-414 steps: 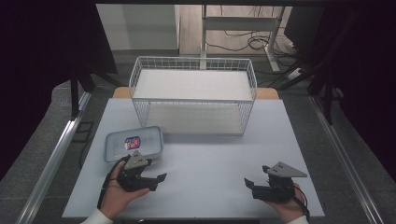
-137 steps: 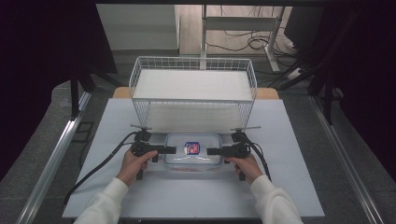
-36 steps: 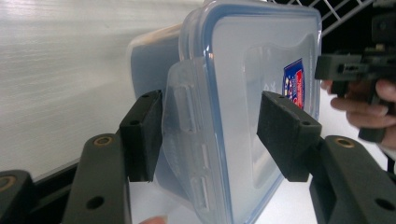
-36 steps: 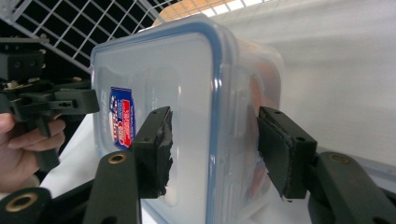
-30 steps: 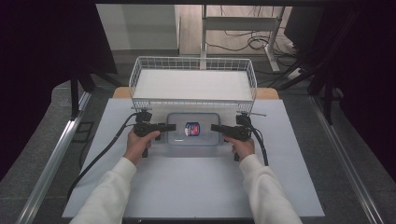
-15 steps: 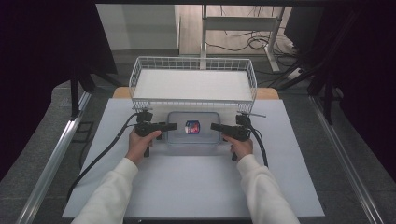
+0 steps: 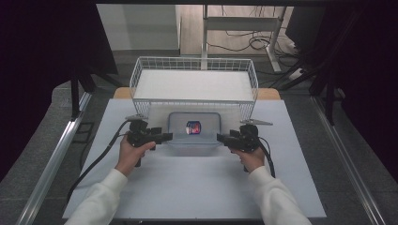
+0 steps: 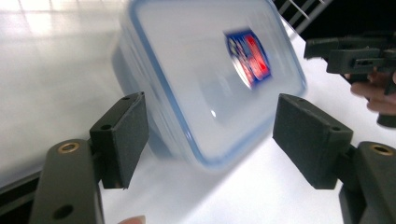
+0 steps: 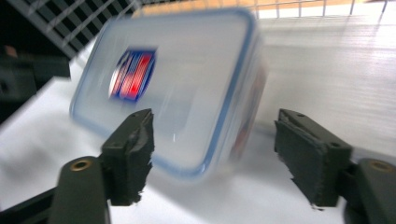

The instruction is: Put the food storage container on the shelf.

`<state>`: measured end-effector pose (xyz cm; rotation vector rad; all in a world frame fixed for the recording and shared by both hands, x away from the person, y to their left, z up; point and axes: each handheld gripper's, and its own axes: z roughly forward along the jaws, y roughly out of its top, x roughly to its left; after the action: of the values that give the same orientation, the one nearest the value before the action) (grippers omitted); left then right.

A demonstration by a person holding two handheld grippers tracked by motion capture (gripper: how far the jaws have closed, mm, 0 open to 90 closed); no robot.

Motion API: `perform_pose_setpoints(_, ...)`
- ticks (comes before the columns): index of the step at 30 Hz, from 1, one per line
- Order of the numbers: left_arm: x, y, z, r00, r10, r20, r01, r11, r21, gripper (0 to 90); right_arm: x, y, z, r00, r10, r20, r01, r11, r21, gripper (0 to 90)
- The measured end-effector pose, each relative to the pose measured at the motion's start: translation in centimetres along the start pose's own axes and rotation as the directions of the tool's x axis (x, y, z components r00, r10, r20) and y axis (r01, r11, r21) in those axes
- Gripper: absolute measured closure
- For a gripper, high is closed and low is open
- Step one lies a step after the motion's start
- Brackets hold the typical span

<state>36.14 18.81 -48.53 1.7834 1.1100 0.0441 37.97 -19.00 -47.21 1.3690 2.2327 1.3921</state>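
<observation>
Container (image 7: 195, 127) with a clear lid, blue rim and a red-and-blue label lies flat on the white table (image 7: 187, 187), just in front of the wire basket (image 7: 194, 83). The left hand-held gripper (image 7: 165, 136) sits at its left end, the right hand-held gripper (image 7: 220, 138) at its right end. Both have just been opening their jaws. In each gripper view the pads stand wide and clear of the container, its near end lying just ahead of the gap between them; neither holds anything.
</observation>
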Motion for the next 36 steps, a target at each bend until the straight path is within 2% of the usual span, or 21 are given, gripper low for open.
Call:
perform_pose_setpoints(1,-0.4,-0.6,-0.6,1.0000,0.007,0.002,-0.007,1.0000,0.005,25.8,0.6,-0.6,-0.8,0.9977,-0.068,0.007,0.068,0.998,0.010,35.7)
perform_pose_setpoints(3,-0.9,-1.3,-1.3,0.9999,0.010,0.005,-0.010,0.9999,0.004,25.8,1.1,-1.3,-1.4,0.9937,-0.111,0.014,0.111,0.994,0.018,37.2)
perform_pose_setpoints(4,-0.9,-1.3,-1.3,0.9999,0.010,0.005,-0.010,0.9999,0.004,25.7,1.1,-1.3,-1.4,0.9937,-0.111,0.014,0.111,0.994,0.018,37.2)
perform_pose_setpoints(6,-1.5,-2.0,-2.0,0.9991,0.041,-0.013,-0.041,0.9991,0.016,25.5,1.5,-2.1,-1.9,0.9911,-0.133,0.009,0.133,0.991,0.018,37.3)
perform_pose_setpoints(7,-2.3,-3.0,-2.6,0.9966,0.076,-0.031,-0.075,0.9965,0.037,25.2,1.9,-2.6,-2.1,0.9871,-0.160,0.007,0.160,0.987,0.027,37.3)
perform_pose_setpoints(8,-2.3,-3.0,-2.6,0.9966,0.076,-0.031,-0.075,0.9965,0.037,25.2,1.9,-2.6,-2.1,0.9871,-0.160,0.007,0.160,0.987,0.027,37.3)
perform_pose_setpoints(11,-3.9,-4.8,-3.3,0.9881,0.139,-0.065,-0.134,0.9874,0.084,25.0,2.5,-3.0,-1.6,0.9838,-0.179,-0.013,0.179,0.983,0.042,41.5)
perform_pose_setpoints(13,-4.2,-5.3,-3.5,0.9892,0.137,-0.052,-0.132,0.9870,0.091,25.0,2.7,-3.1,-1.4,0.9805,-0.196,-0.014,0.197,0.979,0.051,43.8)
perform_pose_setpoints(16,-4.9,-6.1,-3.9,0.9903,0.132,-0.045,-0.127,0.9870,0.099,25.0,3.6,-3.5,-0.8,0.9696,-0.244,-0.019,0.245,0.966,0.083,55.9)
perform_pose_setpoints(17,-5.2,-6.5,-4.2,0.9909,0.126,-0.047,-0.121,0.9873,0.103,25.0,4.1,-3.7,-0.5,0.9629,-0.266,-0.044,0.270,0.958,0.101,65.2)
perform_pose_setpoints(18,-5.2,-6.5,-4.2,0.9909,0.126,-0.047,-0.121,0.9873,0.103,25.0,4.1,-3.7,-0.5,0.9629,-0.266,-0.044,0.270,0.958,0.101,65.2)
perform_pose_setpoints(20,-5.4,-6.9,-4.4,0.9907,0.125,-0.054,-0.118,0.9869,0.110,25.0,4.7,-3.8,0.0,0.9522,-0.302,-0.043,0.305,0.945,0.119,73.4)
perform_pose_setpoints(21,-5.5,-7.2,-4.5,0.9887,0.136,-0.064,-0.127,0.9838,0.126,25.0,5.3,-3.8,0.8,0.9444,-0.325,-0.047,0.329,0.934,0.143,79.0)
perform_pose_setpoints(23,-5.6,-7.5,-4.6,0.9881,0.139,-0.067,-0.128,0.9821,0.138,25.0,6.0,-3.8,1.7,0.9351,-0.350,-0.057,0.354,0.922,0.156,82.6)
perform_pose_setpoints(24,-5.6,-7.5,-4.6,0.9881,0.139,-0.067,-0.128,0.9821,0.138,24.9,6.0,-3.8,1.7,0.9351,-0.350,-0.057,0.354,0.922,0.156,82.6)
perform_pose_setpoints(26,-5.7,-7.6,-4.8,0.9878,0.142,-0.063,-0.132,0.9817,0.137,25.0,6.8,-3.8,2.7,0.9216,-0.382,-0.066,0.388,0.906,0.167,84.9)
perform_pose_setpoints(27,-5.8,-7.6,-4.8,0.9882,0.139,-0.064,-0.130,0.9824,0.134,24.9,7.5,-3.8,3.7,0.9084,-0.412,-0.069,0.418,0.891,0.176,86.4)
perform_pose_setpoints(28,-5.8,-7.6,-4.9,0.9878,0.141,-0.066,-0.132,0.9823,0.133,24.9,7.5,-3.8,3.7,0.9084,-0.412,-0.069,0.418,0.891,0.176,86.4)
perform_pose_setpoints(33,-5.6,-7.6,-5.0,0.9850,0.155,-0.076,-0.144,0.9802,0.136,24.9,8.1,-3.3,6.3,0.8994,-0.432,-0.068,0.436,0.876,0.208,88.5)
perform_pose_setpoints(35,-5.7,-7.6,-5.0,0.9860,0.151,-0.071,-0.140,0.9809,0.135,24.9,8.1,-3.2,6.7,0.8979,-0.435,-0.065,0.439,0.875,0.206,88.5)
perform_pose_setpoints(36,-5.7,-7.6,-5.0,0.9864,0.150,-0.068,-0.140,0.9811,0.134,24.9,7.9,-3.0,7.3,0.9012,-0.430,-0.055,0.431,0.877,0.210,88.5)
